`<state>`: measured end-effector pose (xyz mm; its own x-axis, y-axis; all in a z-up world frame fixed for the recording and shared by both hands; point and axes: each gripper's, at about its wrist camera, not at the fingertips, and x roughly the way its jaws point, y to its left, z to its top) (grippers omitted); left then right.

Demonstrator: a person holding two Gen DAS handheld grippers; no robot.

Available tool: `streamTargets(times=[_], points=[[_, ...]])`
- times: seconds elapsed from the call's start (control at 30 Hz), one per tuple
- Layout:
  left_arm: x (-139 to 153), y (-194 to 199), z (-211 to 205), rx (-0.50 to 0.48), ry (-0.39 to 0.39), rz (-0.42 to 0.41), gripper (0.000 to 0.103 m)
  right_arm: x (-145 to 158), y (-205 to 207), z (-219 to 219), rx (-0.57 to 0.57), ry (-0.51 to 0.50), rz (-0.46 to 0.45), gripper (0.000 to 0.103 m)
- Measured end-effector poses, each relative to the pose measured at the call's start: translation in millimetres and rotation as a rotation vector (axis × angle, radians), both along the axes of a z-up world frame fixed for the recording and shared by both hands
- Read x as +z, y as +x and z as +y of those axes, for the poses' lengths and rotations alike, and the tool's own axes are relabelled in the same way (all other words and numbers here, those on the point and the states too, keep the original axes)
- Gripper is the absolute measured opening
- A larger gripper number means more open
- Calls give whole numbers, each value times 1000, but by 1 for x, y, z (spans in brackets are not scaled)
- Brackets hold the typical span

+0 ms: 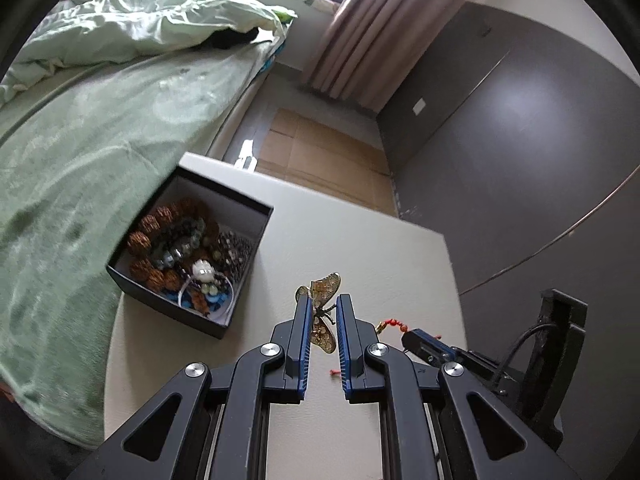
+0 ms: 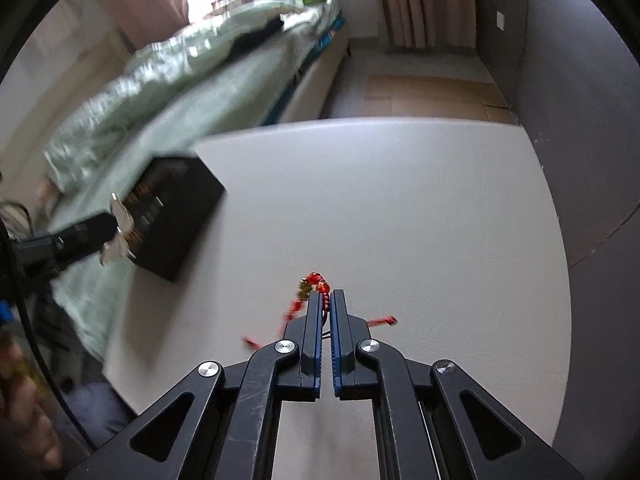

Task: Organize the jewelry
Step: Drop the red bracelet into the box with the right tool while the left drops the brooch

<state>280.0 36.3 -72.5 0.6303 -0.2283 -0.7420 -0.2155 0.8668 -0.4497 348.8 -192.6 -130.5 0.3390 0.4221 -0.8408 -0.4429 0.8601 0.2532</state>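
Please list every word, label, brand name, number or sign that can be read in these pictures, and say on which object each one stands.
None: no readable text shows in either view.
The black box, the butterfly brooch in the left hand-held gripper and the red bead bracelet in the right hand-held gripper show no lettering.
The wall plate is too small to read.

The butterfly brooch looks like gold-coloured metal with a fine pierced pattern and some shine. The left claw around it is matt black plastic, with blue ribbed pads and bright metal screws. Left of the brooch, the box looks like matt black card; inside are rough brown seed beads and glossy glass-like beads. The surface under the box is pale and matt. The red bead string in the right claw is glossy.
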Motion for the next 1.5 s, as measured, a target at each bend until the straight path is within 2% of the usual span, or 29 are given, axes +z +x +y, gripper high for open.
streamTargets(times=[0.13, 0.33, 0.7, 0.8, 0.87, 0.9, 0.93, 1.17, 1.43, 1.5], points=[[17, -5, 16, 16, -15, -28, 13, 18, 2, -2, -19, 92, -33, 5], [34, -10, 40, 46, 10, -50, 13, 32, 1, 20, -4, 161, -66, 5], [19, -2, 74, 88, 44, -24, 13, 52, -5, 67, 64, 235, -108, 5], [8, 6, 81, 85, 51, 2, 20, 56, -6, 74, 67, 256, -122, 5], [2, 9, 86, 76, 37, 6, 36, 59, -6, 80, 70, 275, -131, 5], [0, 9, 89, 77, 36, 1, 50, 61, -6, 82, 73, 287, -134, 5], [0, 7, 91, 86, 44, -7, 58, 63, -6, 85, 76, 304, -141, 5], [-5, -3, 112, 122, 15, -10, 59, 71, -4, 100, 65, 385, -179, 5], [-4, -18, 129, 134, 6, -13, 59, 67, 0, 123, 62, 441, -180, 5], [-2, -20, 129, 131, 11, -15, 64, 63, 3, 132, 72, 421, -152, 20]])
